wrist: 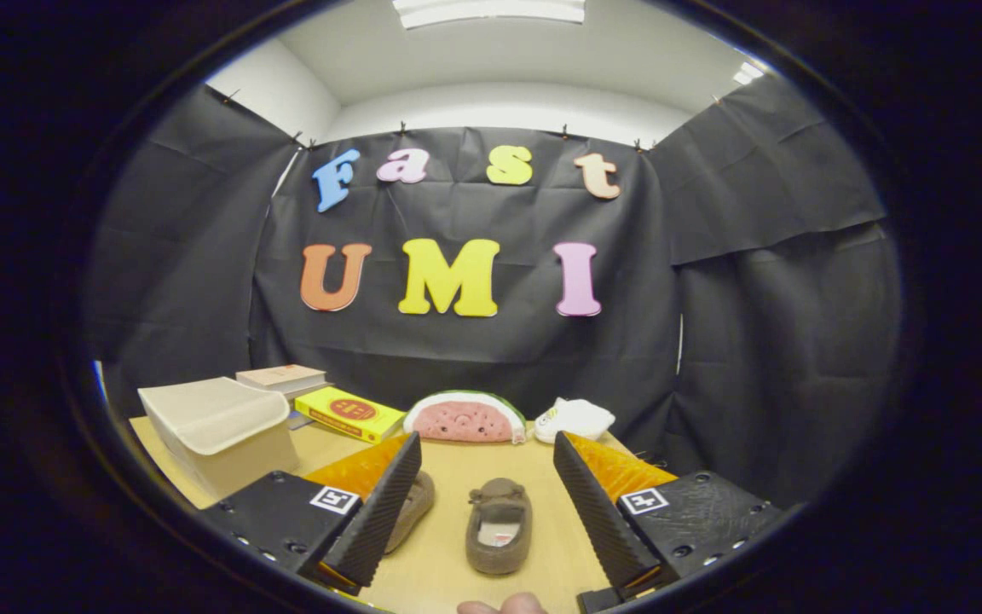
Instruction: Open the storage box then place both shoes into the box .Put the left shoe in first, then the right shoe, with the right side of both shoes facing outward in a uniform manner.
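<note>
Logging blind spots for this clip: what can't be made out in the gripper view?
- Second slipper: mostly hidden behind one finger of the open gripper; the other slipper lies between the fingers.
- Storage box: lid closed, contents unseen.
- Books: cover print too small.
- White plush beside the watermelon plush: shape unclear.

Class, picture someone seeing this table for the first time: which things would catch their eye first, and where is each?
Likely the brown slipper lying between the open gripper fingers, its partner half hidden behind the left finger. Beyond the fingers, a watermelon-slice plush lies at the table's far edge beside a yellow book. The closed beige storage box stands beyond the left finger.
</note>
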{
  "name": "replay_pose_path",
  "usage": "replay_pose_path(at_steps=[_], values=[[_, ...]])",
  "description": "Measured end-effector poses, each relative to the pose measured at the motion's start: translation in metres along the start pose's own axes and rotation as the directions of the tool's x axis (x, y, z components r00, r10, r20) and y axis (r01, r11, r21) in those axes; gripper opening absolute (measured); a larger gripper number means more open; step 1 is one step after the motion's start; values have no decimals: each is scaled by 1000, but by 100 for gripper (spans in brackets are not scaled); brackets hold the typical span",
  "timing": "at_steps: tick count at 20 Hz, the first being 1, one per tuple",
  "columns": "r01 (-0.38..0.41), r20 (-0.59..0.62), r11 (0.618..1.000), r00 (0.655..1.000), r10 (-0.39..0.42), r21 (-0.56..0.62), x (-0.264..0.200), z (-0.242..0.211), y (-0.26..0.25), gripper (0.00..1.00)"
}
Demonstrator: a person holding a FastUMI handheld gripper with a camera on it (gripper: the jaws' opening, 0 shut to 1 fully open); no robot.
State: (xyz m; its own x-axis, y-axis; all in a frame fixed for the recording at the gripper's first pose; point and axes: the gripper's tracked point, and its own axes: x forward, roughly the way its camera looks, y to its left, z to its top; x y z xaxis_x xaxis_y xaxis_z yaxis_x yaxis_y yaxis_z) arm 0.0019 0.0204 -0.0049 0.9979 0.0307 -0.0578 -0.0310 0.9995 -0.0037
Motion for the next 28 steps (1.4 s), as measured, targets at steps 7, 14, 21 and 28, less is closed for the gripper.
replay_pose_path(at_steps=[7,14,21,28], values=[[-132,-10,990,991,133,57,22,3,88,95],[-329,-49,928,938,342,175,50,-16,210,94],[-450,-125,849,859,496,277,59,-47,302,96],[-488,-193,771,780,595,409,63,-82,343,96]])
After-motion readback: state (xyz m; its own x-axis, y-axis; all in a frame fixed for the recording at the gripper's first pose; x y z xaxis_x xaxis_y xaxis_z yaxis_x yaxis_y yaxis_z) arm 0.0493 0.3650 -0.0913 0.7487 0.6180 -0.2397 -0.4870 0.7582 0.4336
